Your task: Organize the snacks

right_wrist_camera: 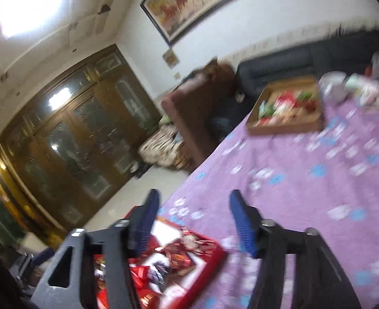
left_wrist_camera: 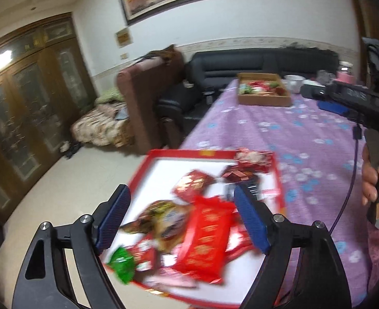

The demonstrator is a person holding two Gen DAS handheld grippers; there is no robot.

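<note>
The left hand-held gripper (left_wrist_camera: 181, 216) hangs over the red tray (left_wrist_camera: 148, 164) with its blue pads spread apart and nothing pressed between them, a red snack packet (left_wrist_camera: 205, 237) lying in the tray beneath; the right hand-held gripper (right_wrist_camera: 193, 221) also stands apart and empty above the desk (right_wrist_camera: 305, 195), the same tray at its lower left; a cardboard box (left_wrist_camera: 264, 100) of snacks sits at the far end of the purple cloth, well apart from the tray.

Glossy foil snack packets (left_wrist_camera: 202, 242); matt purple cloth tablecloth (left_wrist_camera: 305, 139).
</note>
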